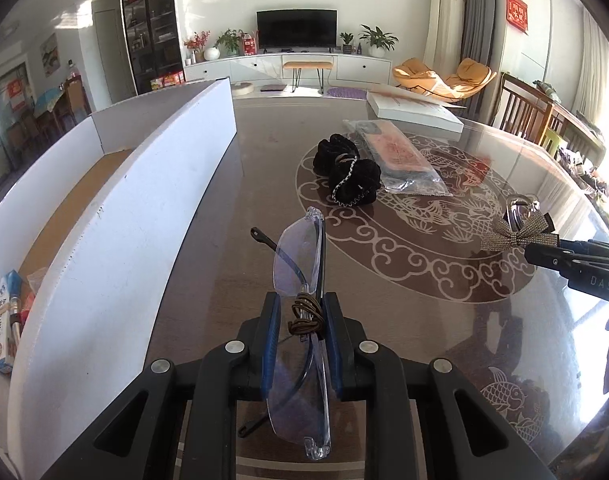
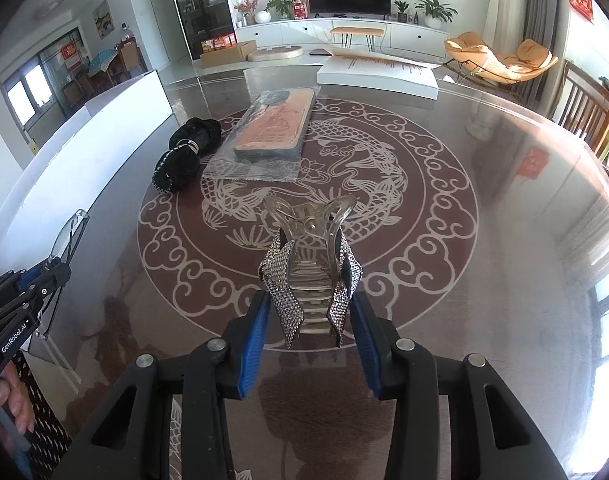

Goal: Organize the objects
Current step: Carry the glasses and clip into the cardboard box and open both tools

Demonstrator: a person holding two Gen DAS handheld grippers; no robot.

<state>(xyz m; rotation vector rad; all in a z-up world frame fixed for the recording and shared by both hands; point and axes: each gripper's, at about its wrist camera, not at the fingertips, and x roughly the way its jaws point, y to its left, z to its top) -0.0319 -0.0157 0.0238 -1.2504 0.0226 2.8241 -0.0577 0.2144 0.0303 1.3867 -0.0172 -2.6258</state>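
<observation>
My left gripper is shut on clear folded glasses with a brown cord around them, held above the table just right of the white box. My right gripper is shut on a rhinestone-bow hair claw clip, held above the table's round pattern. The clip also shows in the left wrist view at the right; the glasses show in the right wrist view at the left. A black scrunchie and a bagged phone case lie on the table.
The white box holds a toothpaste carton at its near end. A flat white box lid lies at the far table edge. Wooden chairs stand at the right. The glass-topped table is reflective.
</observation>
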